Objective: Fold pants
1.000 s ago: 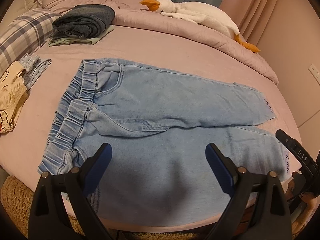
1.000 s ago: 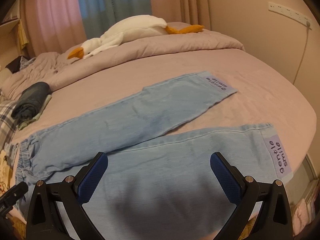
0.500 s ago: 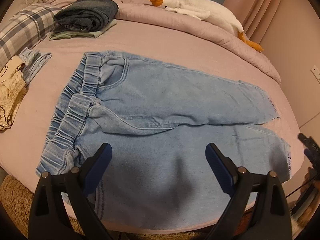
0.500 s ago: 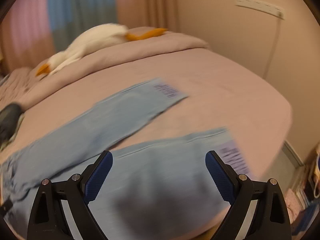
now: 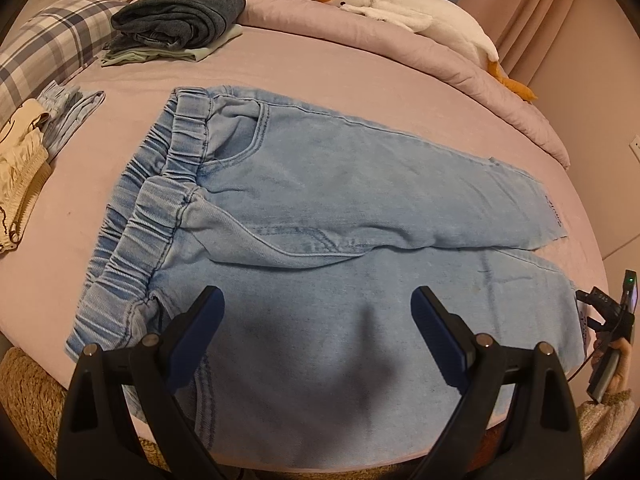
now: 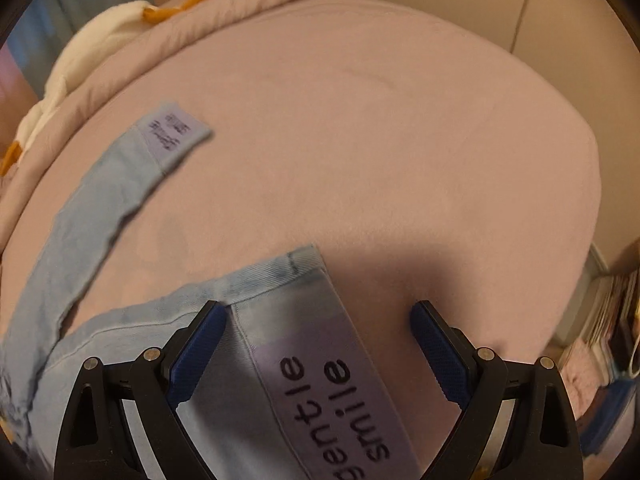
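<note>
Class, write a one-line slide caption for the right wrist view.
Open right gripper poised over the near hem of light blue denim pants, its lilac "gentle smile" label between the jaws, on a pink bed.

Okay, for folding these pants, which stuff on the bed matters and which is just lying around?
Part of the job:
light blue jeans
left gripper
right gripper

Just lying about:
goose plush
folded dark clothes
plaid pillow
cream garment

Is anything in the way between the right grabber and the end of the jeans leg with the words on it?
No, nothing visible blocks it. The right gripper hangs open right over the near leg's cuff, where the "gentle smile" label is. Only bare pink bedsheet lies around that cuff.
</note>
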Action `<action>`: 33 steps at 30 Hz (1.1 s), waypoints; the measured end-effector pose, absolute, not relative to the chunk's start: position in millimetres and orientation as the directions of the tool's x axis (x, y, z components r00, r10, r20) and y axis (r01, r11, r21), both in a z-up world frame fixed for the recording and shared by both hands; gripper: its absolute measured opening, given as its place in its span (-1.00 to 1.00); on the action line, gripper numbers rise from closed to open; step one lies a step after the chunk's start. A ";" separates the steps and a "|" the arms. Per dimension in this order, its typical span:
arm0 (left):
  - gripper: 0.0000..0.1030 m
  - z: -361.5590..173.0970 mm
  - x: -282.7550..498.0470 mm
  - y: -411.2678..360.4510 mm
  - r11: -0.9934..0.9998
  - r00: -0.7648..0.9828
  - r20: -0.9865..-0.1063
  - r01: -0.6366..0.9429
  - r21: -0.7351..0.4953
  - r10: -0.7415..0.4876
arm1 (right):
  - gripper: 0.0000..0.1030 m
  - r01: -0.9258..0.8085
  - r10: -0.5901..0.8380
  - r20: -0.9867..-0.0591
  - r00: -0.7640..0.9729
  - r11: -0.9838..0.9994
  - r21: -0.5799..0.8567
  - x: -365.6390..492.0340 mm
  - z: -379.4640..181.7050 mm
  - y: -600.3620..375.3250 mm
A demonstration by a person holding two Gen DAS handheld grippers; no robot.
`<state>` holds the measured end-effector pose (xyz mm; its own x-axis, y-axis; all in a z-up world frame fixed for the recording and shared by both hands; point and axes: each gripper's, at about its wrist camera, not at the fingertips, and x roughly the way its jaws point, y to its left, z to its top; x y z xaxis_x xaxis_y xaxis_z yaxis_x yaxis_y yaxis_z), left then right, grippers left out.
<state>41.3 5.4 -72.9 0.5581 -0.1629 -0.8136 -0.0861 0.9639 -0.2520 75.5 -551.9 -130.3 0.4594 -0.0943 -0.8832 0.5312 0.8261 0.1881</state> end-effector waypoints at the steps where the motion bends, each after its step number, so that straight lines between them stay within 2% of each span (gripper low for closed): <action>1: 0.83 -74.0 42.7 6.0 0.964 0.553 -0.818 -0.089 -0.250 -0.161 | 0.80 0.528 -0.112 -0.878 0.465 0.831 0.173 75.8 -130.2 -548.7; 2: 0.83 -74.7 43.6 6.2 0.964 0.550 -0.820 -0.092 -0.249 -0.159 | 0.66 0.521 -0.125 -0.873 0.471 0.838 0.161 76.3 -128.2 -544.3; 6: 0.83 -77.4 46.4 3.4 0.964 0.543 -0.824 -0.092 -0.250 -0.162 | -0.37 0.422 -0.105 -0.855 0.508 0.896 0.140 84.4 -120.4 -527.1; 7: 0.83 -77.6 46.9 1.8 0.965 0.541 -0.825 -0.089 -0.248 -0.162 | -0.55 0.414 -0.107 -0.854 0.509 0.900 0.135 85.9 -118.8 -525.7; 8: 0.83 -77.6 47.1 1.0 0.966 0.541 -0.826 -0.086 -0.245 -0.162 | -0.83 0.432 -0.174 -0.845 0.505 0.899 0.072 88.5 -111.2 -521.5; 13: 0.83 -75.7 46.9 1.7 0.967 0.546 -0.822 -0.083 -0.243 -0.160 | -0.83 0.428 -0.261 -0.766 0.587 0.904 0.021 92.7 -75.3 -510.5; 16: 0.83 -76.8 48.2 4.2 0.965 0.546 -0.823 -0.094 -0.246 -0.157 | -0.83 0.425 -0.292 -0.742 0.603 0.905 -0.011 104.4 -74.1 -507.1; 20: 0.83 -80.5 49.5 6.8 0.963 0.533 -0.832 -0.107 -0.248 -0.155 | -0.78 0.447 -0.330 -0.822 0.465 0.889 -0.104 123.8 -106.7 -513.9; 21: 0.83 -80.6 49.7 8.2 0.963 0.532 -0.833 -0.113 -0.247 -0.151 | -0.56 0.468 -0.313 -0.850 0.424 0.879 -0.091 121.3 -115.6 -521.5; 22: 0.83 -80.3 50.4 8.8 0.962 0.535 -0.832 -0.117 -0.246 -0.148 | -0.44 0.491 -0.290 -0.863 0.414 0.869 -0.056 117.4 -118.5 -525.1; 24: 0.83 -78.7 54.5 10.0 0.959 0.535 -0.832 -0.127 -0.253 -0.149 | 0.11 0.489 -0.245 -0.851 0.465 0.872 0.015 107.4 -105.4 -519.9; 26: 0.83 -73.5 60.1 10.9 0.950 0.542 -0.823 -0.130 -0.283 -0.171 | 0.40 0.445 -0.233 -0.820 0.523 0.895 0.030 102.2 -81.9 -501.5; 29: 0.84 -58.1 72.0 12.9 0.932 0.576 -0.787 -0.113 -0.345 -0.222 | 0.44 0.383 -0.262 -0.749 0.608 0.924 -0.012 106.5 -35.7 -459.2; 30: 0.84 -52.0 74.8 14.6 0.932 0.589 -0.780 -0.117 -0.343 -0.213 | 0.44 0.366 -0.235 -0.735 0.636 0.931 0.019 112.5 -24.8 -448.8; 32: 0.85 -46.2 74.6 17.1 0.938 0.613 -0.768 -0.124 -0.323 -0.184 | 0.45 0.336 -0.108 -0.703 0.703 0.922 0.194 123.5 -1.0 -422.4; 33: 0.85 -45.9 73.2 19.1 0.942 0.623 -0.765 -0.130 -0.308 -0.164 | 0.45 0.323 -0.074 -0.695 0.715 0.917 0.235 128.2 1.8 -414.4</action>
